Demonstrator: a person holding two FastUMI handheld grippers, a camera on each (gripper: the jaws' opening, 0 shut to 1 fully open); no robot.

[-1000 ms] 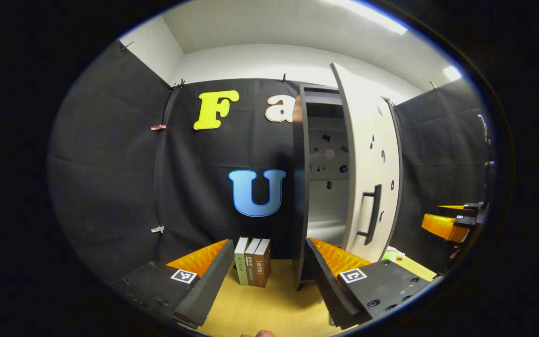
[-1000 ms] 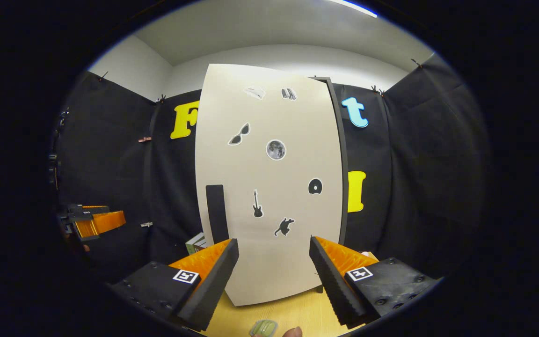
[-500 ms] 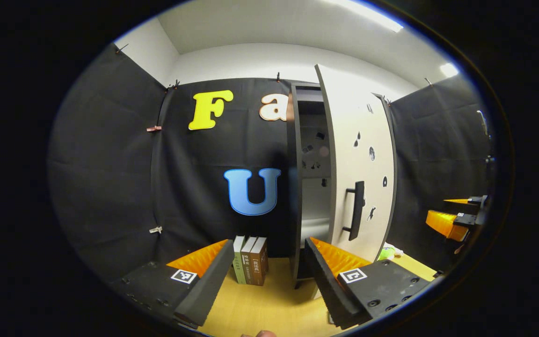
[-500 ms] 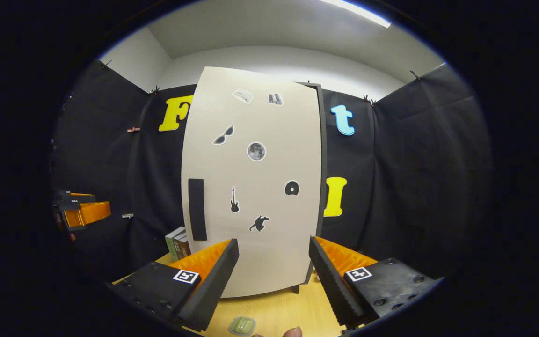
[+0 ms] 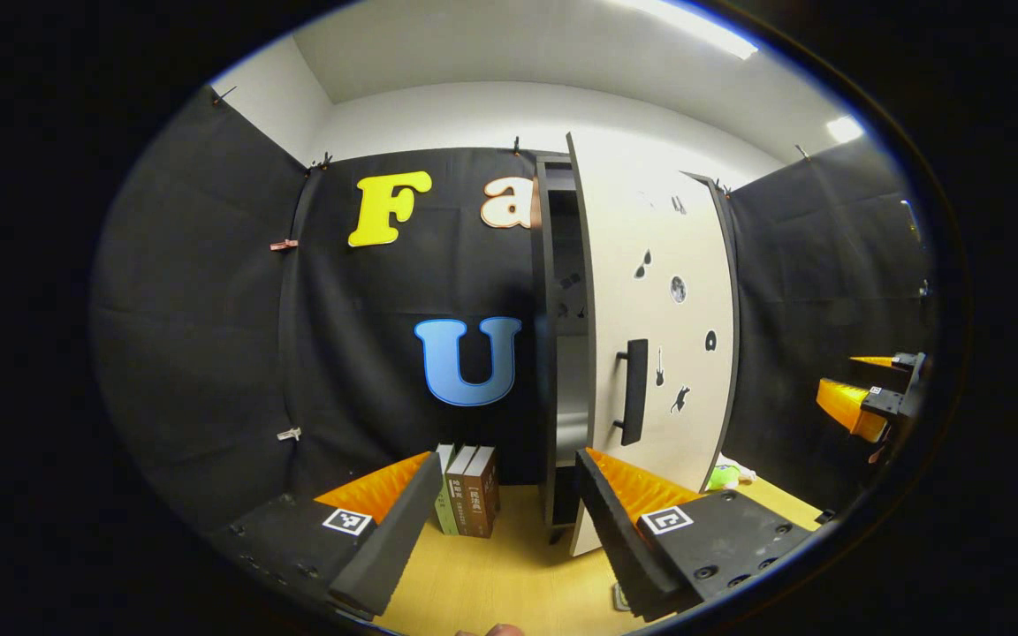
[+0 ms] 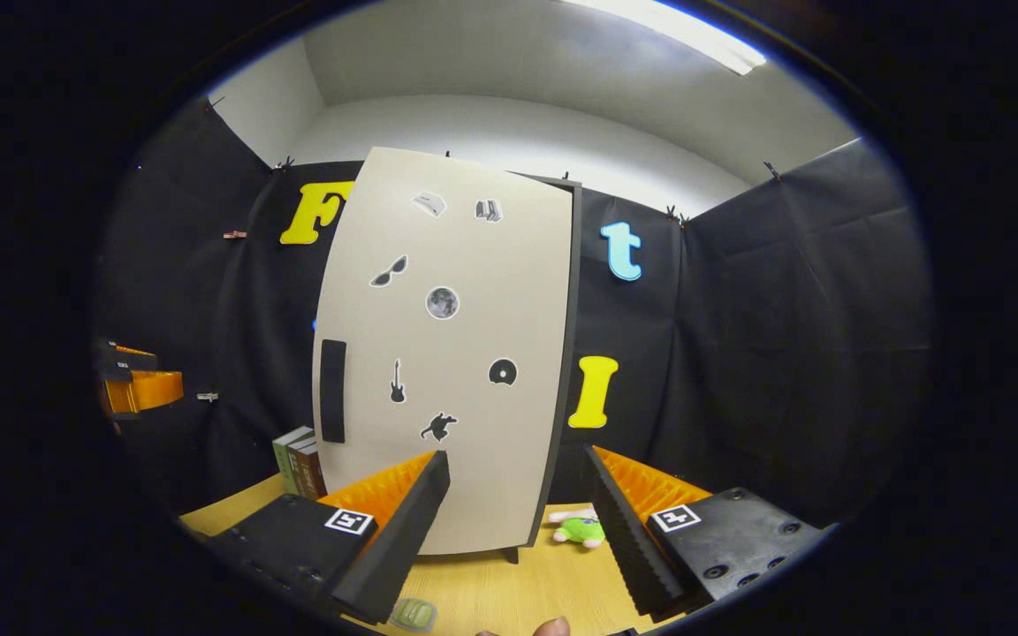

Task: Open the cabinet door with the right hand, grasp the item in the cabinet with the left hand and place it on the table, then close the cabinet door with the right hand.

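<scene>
The tall cabinet's beige door (image 5: 650, 336) with small dark stickers stands nearly closed, leaving a narrow dark gap (image 5: 562, 353) on its left. Its black handle (image 5: 634, 391) is vertical. In the right gripper view the door (image 6: 447, 353) faces me, with the handle (image 6: 332, 391) at its left edge. My right gripper (image 6: 513, 530) is open, a short way in front of the door and not touching it. My left gripper (image 5: 505, 530) is open and holds nothing, low over the wooden table (image 5: 491, 583). A small pale green item (image 6: 412, 614) lies on the table below my right gripper.
Three upright books (image 5: 465, 490) stand left of the cabinet against the black wall. A green plush toy (image 6: 580, 530) lies on the table by the cabinet's right foot. The right gripper (image 5: 871, 397) shows far right in the left gripper view, the left gripper (image 6: 133, 384) far left in the right gripper view.
The cabinet door has swung from well ajar to nearly closed. The right gripper has drawn back from it, so the toy and more of the table now show.
</scene>
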